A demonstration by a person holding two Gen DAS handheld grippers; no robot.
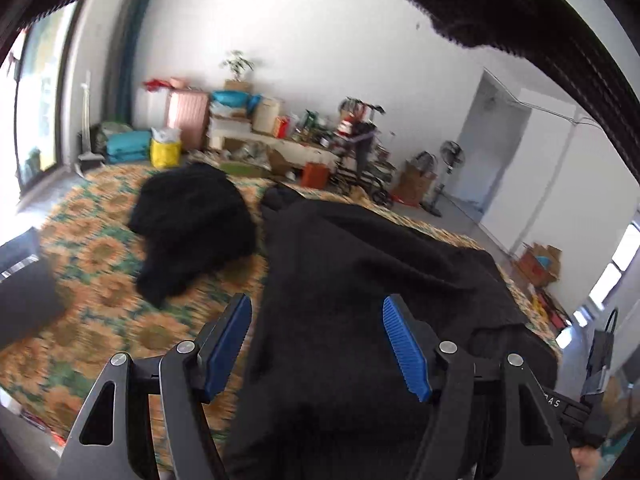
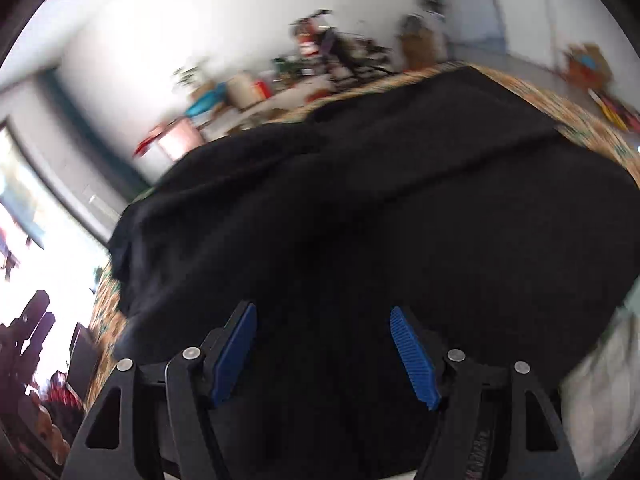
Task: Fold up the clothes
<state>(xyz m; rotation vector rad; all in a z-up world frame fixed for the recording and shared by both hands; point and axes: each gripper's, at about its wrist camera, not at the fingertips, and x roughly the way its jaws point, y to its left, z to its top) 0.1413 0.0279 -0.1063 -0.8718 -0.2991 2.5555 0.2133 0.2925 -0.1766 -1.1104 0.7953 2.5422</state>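
Black cloth [image 1: 360,280] lies on the flowery bed [image 1: 80,280]; another black heap [image 1: 192,220] at ten o'clock. Left tongs [image 1: 316,344] and right tongs [image 2: 324,352] are spread, gripping nothing.

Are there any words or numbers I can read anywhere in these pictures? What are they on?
"AS": the end of a cut-off word in white letters on the black gripper body at the lower right of the left wrist view.
Embossed lettering on the right gripper's arm: too dark and blurred to read.
Boxes and bags by the far wall: too small to read.
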